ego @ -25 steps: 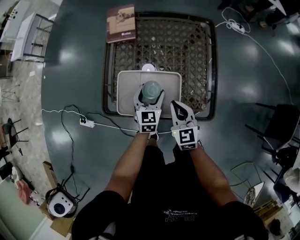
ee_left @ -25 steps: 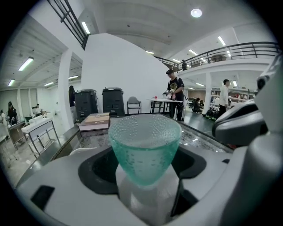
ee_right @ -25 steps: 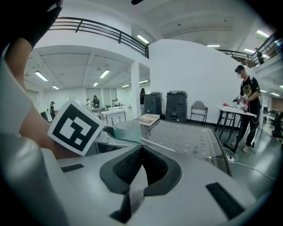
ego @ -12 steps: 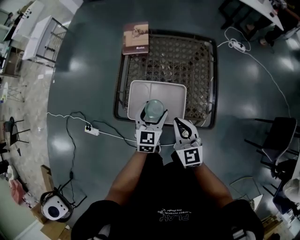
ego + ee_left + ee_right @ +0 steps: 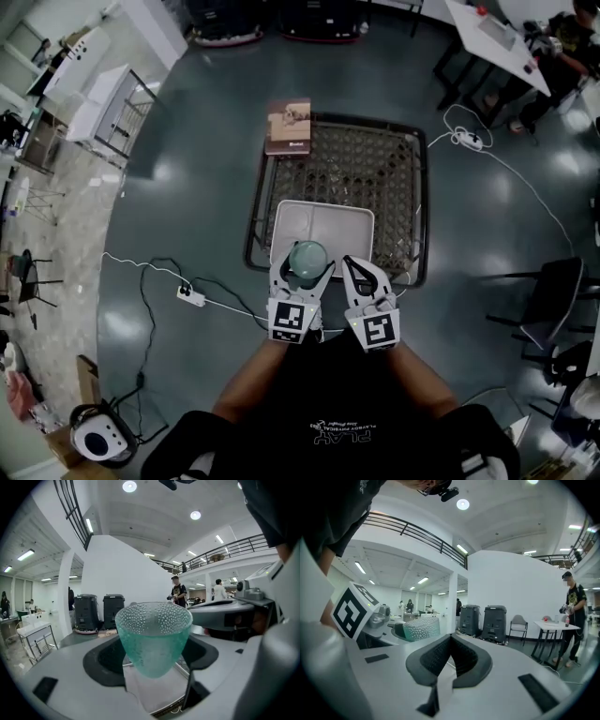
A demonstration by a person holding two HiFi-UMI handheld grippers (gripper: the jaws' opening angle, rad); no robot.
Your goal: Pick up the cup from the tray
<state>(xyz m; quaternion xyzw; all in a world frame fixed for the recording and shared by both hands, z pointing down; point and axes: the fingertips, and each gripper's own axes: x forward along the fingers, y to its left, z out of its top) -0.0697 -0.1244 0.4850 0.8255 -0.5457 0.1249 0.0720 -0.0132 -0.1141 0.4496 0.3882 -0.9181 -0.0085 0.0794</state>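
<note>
Cup (image 5: 153,639) held by left gripper (image 5: 302,269), above tray (image 5: 323,218)

In the head view, the translucent green dimpled cup (image 5: 307,258) and the left gripper (image 5: 304,267) hide the near rim of the pale rectangular plastic tray (image 5: 328,217). The flat brown printed object (image 5: 289,127) is too small to tell book from box. In the right gripper view, the cup (image 5: 421,627) shows only its upper part; the rest is hidden behind grey gripper bodies.
</note>
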